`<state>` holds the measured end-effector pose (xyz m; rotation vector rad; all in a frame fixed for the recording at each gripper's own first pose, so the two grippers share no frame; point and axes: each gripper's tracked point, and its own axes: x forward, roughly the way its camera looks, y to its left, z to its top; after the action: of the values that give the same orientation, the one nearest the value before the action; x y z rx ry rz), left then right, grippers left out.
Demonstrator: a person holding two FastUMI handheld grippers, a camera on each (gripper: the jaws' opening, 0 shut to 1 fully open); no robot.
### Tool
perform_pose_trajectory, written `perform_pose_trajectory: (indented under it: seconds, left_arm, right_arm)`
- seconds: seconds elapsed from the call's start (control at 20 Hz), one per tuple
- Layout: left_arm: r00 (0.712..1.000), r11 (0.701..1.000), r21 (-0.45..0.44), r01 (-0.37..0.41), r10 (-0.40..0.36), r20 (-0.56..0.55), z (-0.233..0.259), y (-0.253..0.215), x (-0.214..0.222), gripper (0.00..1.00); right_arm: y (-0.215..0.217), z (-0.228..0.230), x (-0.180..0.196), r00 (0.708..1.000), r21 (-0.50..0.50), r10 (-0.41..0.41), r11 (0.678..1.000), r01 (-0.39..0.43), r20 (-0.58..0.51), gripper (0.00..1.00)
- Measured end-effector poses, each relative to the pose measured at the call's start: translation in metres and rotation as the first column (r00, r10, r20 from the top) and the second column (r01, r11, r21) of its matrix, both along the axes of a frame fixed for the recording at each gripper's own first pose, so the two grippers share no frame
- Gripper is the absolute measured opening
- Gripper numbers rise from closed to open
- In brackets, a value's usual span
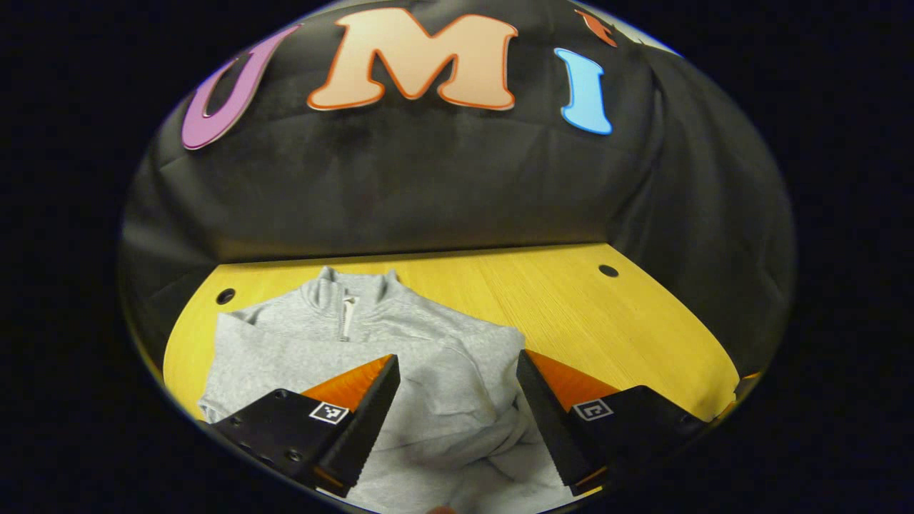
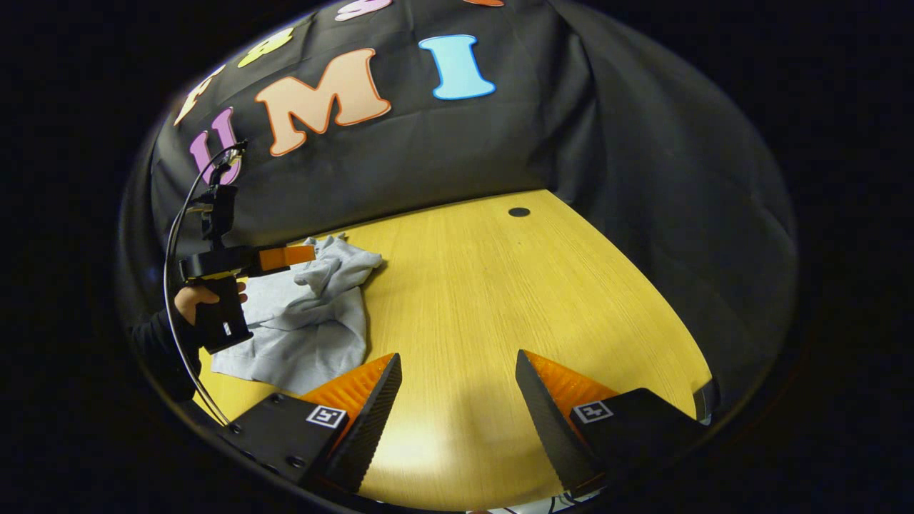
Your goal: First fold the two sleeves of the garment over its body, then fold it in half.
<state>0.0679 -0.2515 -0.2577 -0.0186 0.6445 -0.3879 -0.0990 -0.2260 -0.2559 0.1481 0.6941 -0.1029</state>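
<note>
A grey sweatshirt with a short zip collar lies on the wooden table, its sleeves lying across the body in loose folds. My left gripper hovers open above the garment's chest, nothing between its fingers. In the right gripper view the same sweatshirt lies at the left, and the left gripper is held over it by a hand. My right gripper stands open over bare table, to the right of the garment and apart from it.
Black cloth walls close the booth behind and to the right. Small round holes sit near the table's far corners. A cable loops off the left gripper. Bare wood stretches right of the garment.
</note>
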Motion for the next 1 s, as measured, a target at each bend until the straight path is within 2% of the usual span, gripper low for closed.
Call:
perform_pose_trajectory:
  seconds: [0.25, 0.4, 0.45, 0.7, 0.75, 0.85, 1.0]
  left_arm:
    - [0.987, 0.990, 0.023, -0.143, 0.140, 0.078, 0.035, 0.089, -0.005, 0.96]
    - [0.973, 0.977, 0.050, -0.206, 0.200, 0.112, 0.051, 0.147, -0.017, 0.96]
    - [0.968, 0.972, 0.062, -0.227, 0.218, 0.120, 0.051, 0.167, -0.021, 0.97]
    - [0.961, 0.956, 0.108, -0.271, 0.262, 0.090, 0.040, 0.255, -0.057, 0.97]
    - [0.960, 0.953, 0.118, -0.278, 0.271, 0.071, 0.036, 0.271, -0.065, 0.97]
    - [0.958, 0.951, 0.119, -0.286, 0.283, 0.042, 0.024, 0.292, -0.078, 0.97]
    - [0.959, 0.952, 0.128, -0.278, 0.282, -0.013, 0.004, 0.311, -0.097, 0.97]
  right_arm:
    - [0.049, -0.005, 0.025, 0.994, 0.037, 0.106, 0.994, -0.106, 0.009, 0.96]
    - [0.083, -0.013, 0.036, 0.987, 0.034, 0.160, 0.987, -0.160, 0.007, 0.99]
    - [0.092, -0.013, 0.041, 0.987, 0.033, 0.163, 0.986, -0.163, 0.012, 0.96]
    - [0.138, -0.017, 0.056, 0.991, 0.038, 0.133, 0.990, -0.133, 0.020, 0.99]
    - [0.144, -0.019, 0.057, 0.991, 0.031, 0.131, 0.991, -0.131, 0.014, 0.96]
    - [0.154, -0.023, 0.059, 0.992, 0.015, 0.125, 0.992, -0.125, 0.005, 0.99]
    - [0.163, -0.031, 0.056, 0.993, -0.004, 0.121, 0.993, -0.121, -0.014, 0.96]
